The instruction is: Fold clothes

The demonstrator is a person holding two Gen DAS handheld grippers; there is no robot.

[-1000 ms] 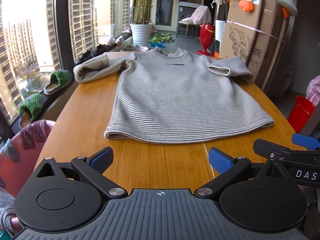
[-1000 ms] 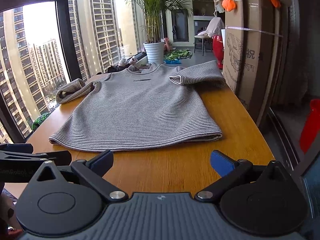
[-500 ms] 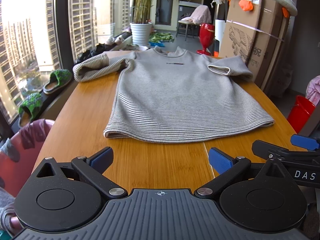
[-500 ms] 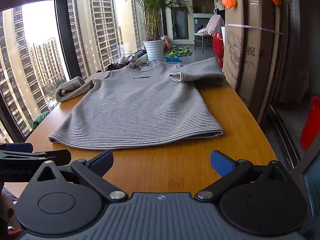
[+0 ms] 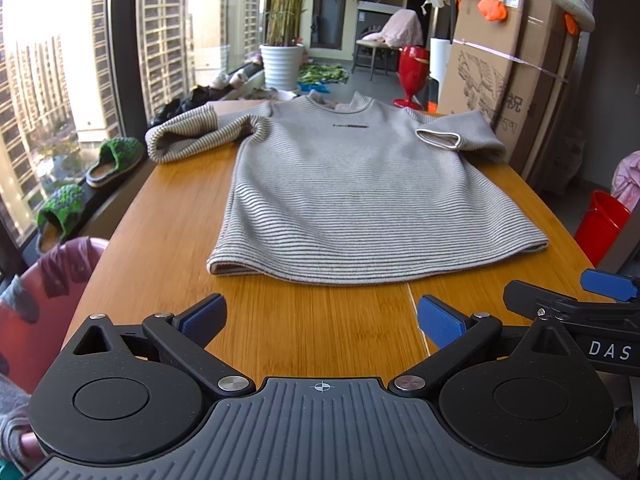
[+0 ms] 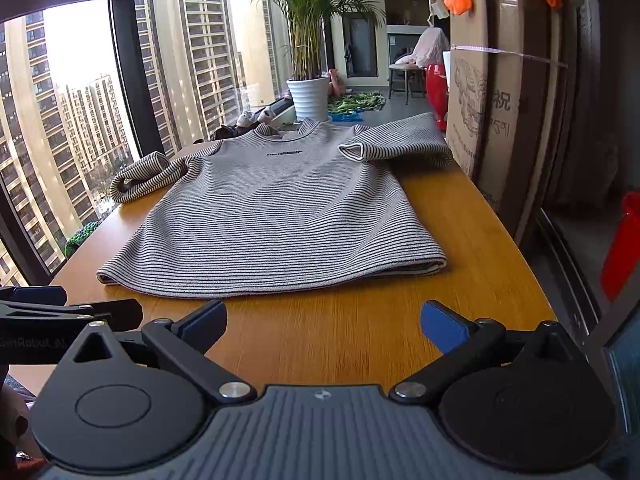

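A grey striped short-sleeved shirt [image 5: 360,192] lies flat, front up, on the wooden table [image 5: 160,240], collar at the far end. It also shows in the right wrist view [image 6: 276,216]. Both sleeves are partly folded in. My left gripper [image 5: 320,318] is open and empty, above the table a short way before the shirt's hem. My right gripper [image 6: 323,322] is open and empty, also short of the hem. Each gripper shows at the edge of the other's view.
Tall cardboard boxes [image 5: 512,88] stand against the table's right side. A window [image 6: 72,120] runs along the left, with slippers [image 5: 112,164] on its sill. A red bucket [image 5: 600,224] sits on the floor at the right. A potted plant [image 5: 282,64] stands beyond the table.
Both grippers have drifted slightly forward toward the shirt's hem. The shirt has not moved and both jaws stay open.
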